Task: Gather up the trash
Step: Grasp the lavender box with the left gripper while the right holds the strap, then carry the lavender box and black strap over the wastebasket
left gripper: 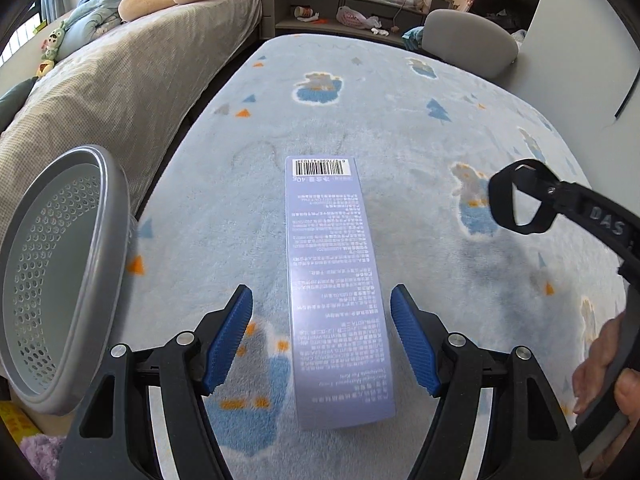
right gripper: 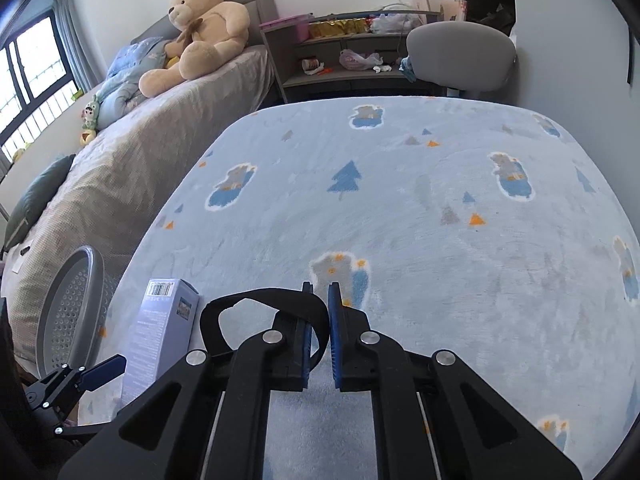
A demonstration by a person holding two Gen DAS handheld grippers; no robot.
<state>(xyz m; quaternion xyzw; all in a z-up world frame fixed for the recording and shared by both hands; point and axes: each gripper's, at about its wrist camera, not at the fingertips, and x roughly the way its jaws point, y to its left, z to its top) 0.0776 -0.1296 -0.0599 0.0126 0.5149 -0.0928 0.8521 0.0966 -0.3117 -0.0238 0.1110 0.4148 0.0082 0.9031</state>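
A long lavender toothpaste box (left gripper: 332, 288) lies flat on the light blue blanket (left gripper: 400, 120), barcode end away from me. My left gripper (left gripper: 322, 292) hovers over its near half, open, with the blue pads (left gripper: 232, 336) standing clear of the box on both sides. In the right wrist view the box (right gripper: 160, 332) sits at the lower left, with one left pad (right gripper: 102, 368) beside it. My right gripper (right gripper: 319, 286) is shut on a black strap loop (right gripper: 224, 320), which sticks out to the left of its tips. The left wrist view shows that loop (left gripper: 520, 200) off the blanket at the right gripper (left gripper: 556, 198).
A grey perforated bin (left gripper: 52, 280) stands at the blanket's left edge, also low on the left in the right wrist view (right gripper: 72, 312). A bed with a teddy bear (right gripper: 200, 24) runs along the left. A shelf (right gripper: 340, 60) and grey chair (right gripper: 460, 56) stand behind. A hand (left gripper: 600, 372) grips the right tool.
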